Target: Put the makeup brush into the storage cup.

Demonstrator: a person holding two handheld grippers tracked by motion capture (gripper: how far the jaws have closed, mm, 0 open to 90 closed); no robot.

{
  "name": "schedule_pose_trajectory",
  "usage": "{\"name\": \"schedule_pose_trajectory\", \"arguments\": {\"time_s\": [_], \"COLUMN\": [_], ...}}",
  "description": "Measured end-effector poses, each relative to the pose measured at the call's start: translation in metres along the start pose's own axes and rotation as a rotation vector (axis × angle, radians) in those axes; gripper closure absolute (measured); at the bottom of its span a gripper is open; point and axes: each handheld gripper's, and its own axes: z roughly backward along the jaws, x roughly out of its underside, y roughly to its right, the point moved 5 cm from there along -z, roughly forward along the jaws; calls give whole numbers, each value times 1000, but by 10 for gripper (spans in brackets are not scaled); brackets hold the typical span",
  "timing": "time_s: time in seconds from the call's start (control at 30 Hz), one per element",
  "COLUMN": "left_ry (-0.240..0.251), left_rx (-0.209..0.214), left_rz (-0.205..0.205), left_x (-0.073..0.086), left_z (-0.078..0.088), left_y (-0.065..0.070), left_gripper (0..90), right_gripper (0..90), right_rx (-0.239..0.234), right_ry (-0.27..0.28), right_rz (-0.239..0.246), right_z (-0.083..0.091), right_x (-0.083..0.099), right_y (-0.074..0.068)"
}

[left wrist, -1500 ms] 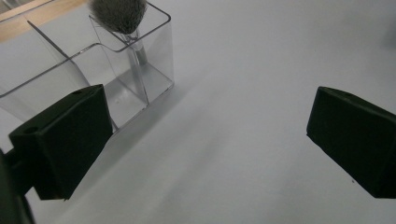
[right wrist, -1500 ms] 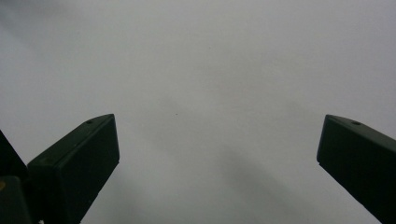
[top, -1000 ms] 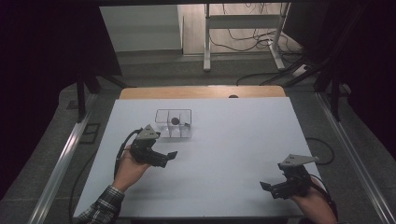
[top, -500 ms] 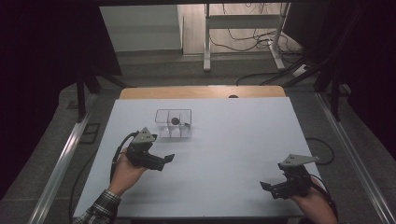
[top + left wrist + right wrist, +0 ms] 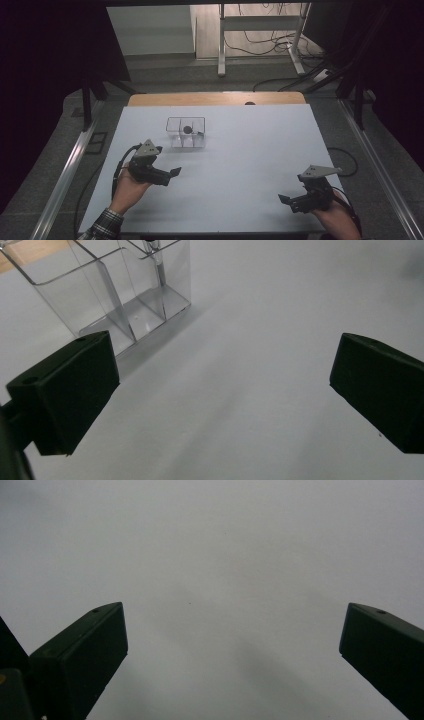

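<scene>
A clear plastic organizer box [image 5: 186, 132] with compartments stands on the white table [image 5: 240, 150], left of centre toward the back. A small dark round object [image 5: 187, 129] sits in it. In the left gripper view the box [image 5: 115, 295] is at the upper left, with a thin pen-like stick [image 5: 156, 262] upright in one compartment. My left gripper [image 5: 172, 173] is open, low over the table in front of the box, nothing between its jaws [image 5: 220, 385]. My right gripper [image 5: 284, 199] is open near the front right corner, over bare table [image 5: 235, 645].
A wooden strip [image 5: 215, 98] runs along the table's far edge. Metal rails [image 5: 65, 170] flank both sides. A desk frame and cables [image 5: 260, 45] stand on the floor beyond. White surface lies between the two grippers.
My left gripper has drawn back toward the front left, away from the box. The right gripper has barely moved.
</scene>
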Motion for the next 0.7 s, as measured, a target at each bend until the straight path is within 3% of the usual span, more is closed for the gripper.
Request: {"name": "schedule_pose_trajectory", "arguments": {"time_s": [0.7], "left_ry": [-8], "left_rx": [-28], "left_rz": [4], "left_x": [12], "left_z": [12], "left_y": [-2], "left_gripper": [1], "right_gripper": [0], "right_rx": [-1], "right_ry": [-1], "right_rz": [1], "right_z": [0], "right_x": [0], "right_y": [0]}}
